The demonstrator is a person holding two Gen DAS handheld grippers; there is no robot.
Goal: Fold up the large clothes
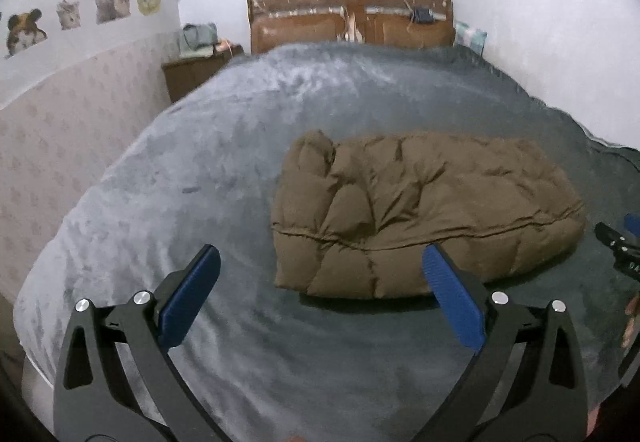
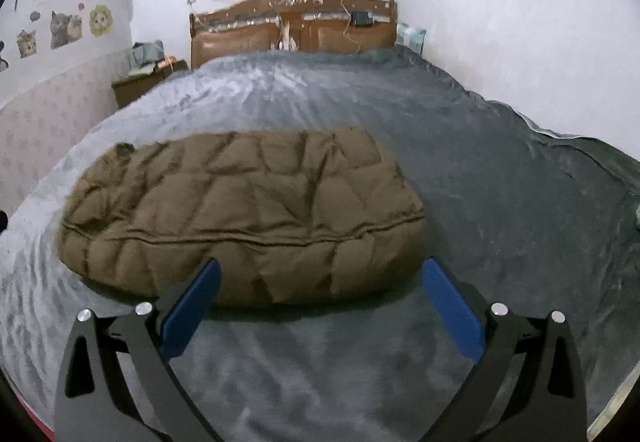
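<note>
Wall stickers [image 1: 108,2]: animal and sunflower pictures on the far-left wall, well away from the work.
Nightstand [image 1: 192,72]: wooden, left of the bed head, with a bag on top.
Left tongs [image 1: 320,274]: spread wide, holding nothing, hovering over bare blanket with the right pad just in front of the jacket's near edge.
Bed [image 1: 200,146]: covered by a grey plush blanket; a wooden headboard [image 1: 352,22] stands at the far end under the window.
Jacket [image 1: 420,210]: a brown quilted puffer, already folded into a thick bundle, lying on the near half of the bed, toward its right side in the left view.
Jacket axis: the long axis runs left to right across the bed, parallel to the headboard; a seam ridge runs along the near side. The left end has a raised lump, possibly collar or hood; I cannot tell which end is the hem.
Right tongs [image 2: 320,282]: also spread wide and empty, just at the jacket's [image 2: 240,210] near edge, not clearly touching it.
Risk, spring-back: the padding looks lofty, so the fold may puff open if left unpressed.
Risk, shallow grip: pinching only the slick top layer could peel it off and undo the bundle.
Risk, blanket: closing low could catch plush with the jacket.
</note>
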